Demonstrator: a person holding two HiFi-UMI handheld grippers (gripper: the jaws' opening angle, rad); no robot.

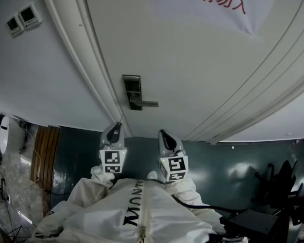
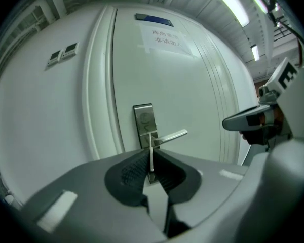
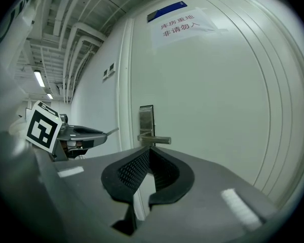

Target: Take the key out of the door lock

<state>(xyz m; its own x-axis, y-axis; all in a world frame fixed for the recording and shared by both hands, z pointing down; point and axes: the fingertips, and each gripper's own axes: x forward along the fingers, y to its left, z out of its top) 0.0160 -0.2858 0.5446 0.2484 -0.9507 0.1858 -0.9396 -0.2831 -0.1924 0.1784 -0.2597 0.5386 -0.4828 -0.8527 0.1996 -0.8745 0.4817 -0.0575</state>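
the left tongs (image 2: 151,161) pinch the thin silver key (image 2: 151,145) — clear of the door lock (image 2: 143,118). the right tongs (image 3: 149,153) hang beside them — closed on nothing

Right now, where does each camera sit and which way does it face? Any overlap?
Head view: on the person's head, facing the door, tilted down; left gripper, right gripper, white sleeves show.
Left gripper view: on the left gripper, along its fingers, shut on the key, toward the lock plate; right gripper at right.
Right gripper view: on the right gripper, fingers together, empty, facing the lock plate; left gripper at left.
Shared: lock plate and lever handle in all three.
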